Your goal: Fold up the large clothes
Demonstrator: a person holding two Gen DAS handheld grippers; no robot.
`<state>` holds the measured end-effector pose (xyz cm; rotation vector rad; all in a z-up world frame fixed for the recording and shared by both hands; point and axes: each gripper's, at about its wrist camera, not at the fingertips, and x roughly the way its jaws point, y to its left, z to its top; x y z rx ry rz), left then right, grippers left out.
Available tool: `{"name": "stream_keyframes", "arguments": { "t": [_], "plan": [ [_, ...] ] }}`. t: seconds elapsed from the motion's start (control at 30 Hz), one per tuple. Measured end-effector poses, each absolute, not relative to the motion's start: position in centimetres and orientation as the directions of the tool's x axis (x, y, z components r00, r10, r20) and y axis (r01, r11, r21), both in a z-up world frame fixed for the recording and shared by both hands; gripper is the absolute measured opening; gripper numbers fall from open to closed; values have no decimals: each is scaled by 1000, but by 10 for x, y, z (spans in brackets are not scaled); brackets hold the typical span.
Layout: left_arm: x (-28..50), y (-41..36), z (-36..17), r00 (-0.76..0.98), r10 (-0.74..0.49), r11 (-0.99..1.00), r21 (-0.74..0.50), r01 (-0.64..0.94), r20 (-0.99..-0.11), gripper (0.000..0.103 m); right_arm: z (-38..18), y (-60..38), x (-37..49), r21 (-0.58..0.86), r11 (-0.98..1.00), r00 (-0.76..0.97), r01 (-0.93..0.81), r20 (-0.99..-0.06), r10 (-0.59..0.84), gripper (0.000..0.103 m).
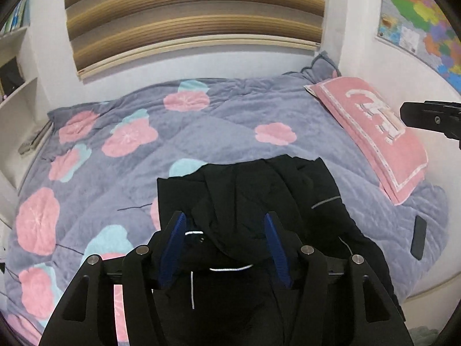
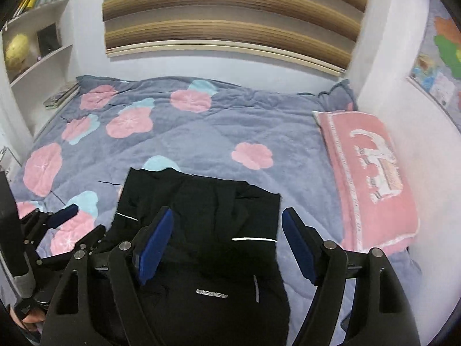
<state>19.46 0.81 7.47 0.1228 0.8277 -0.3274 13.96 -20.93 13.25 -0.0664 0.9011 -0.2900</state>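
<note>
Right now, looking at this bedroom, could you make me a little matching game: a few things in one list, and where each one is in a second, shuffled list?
Things:
1. black garment
2. pink pillow
3. dark phone
4. yellow globe

Places:
A. on the white shelf at the left wall
B. lying on the quilt near the foot of the pillow
C. spread at the near middle of the bed, below both grippers
D. along the right side of the bed, by the wall

Pairs: 1-C, 2-D, 3-B, 4-A
</note>
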Motion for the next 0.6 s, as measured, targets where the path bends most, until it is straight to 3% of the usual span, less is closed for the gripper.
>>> {"name": "stream_keyframes", "arguments": {
  "t": [0.23, 0.47, 0.6],
  "plan": [
    [189, 23, 30, 512, -265, 949, -129, 286, -817, 58, 81, -230, 122, -166, 960, 510, 224, -820, -260, 82],
    [166, 131, -63, 330, -225, 969, -246, -22, -917, 58, -70, -315, 58, -31, 952, 296, 304, -947, -125, 83],
    [131, 188, -114, 216, -250, 947, -285, -149, -944, 58, -124, -360, 8, 17, 925, 229, 379, -970, -76, 83]
  ]
}}
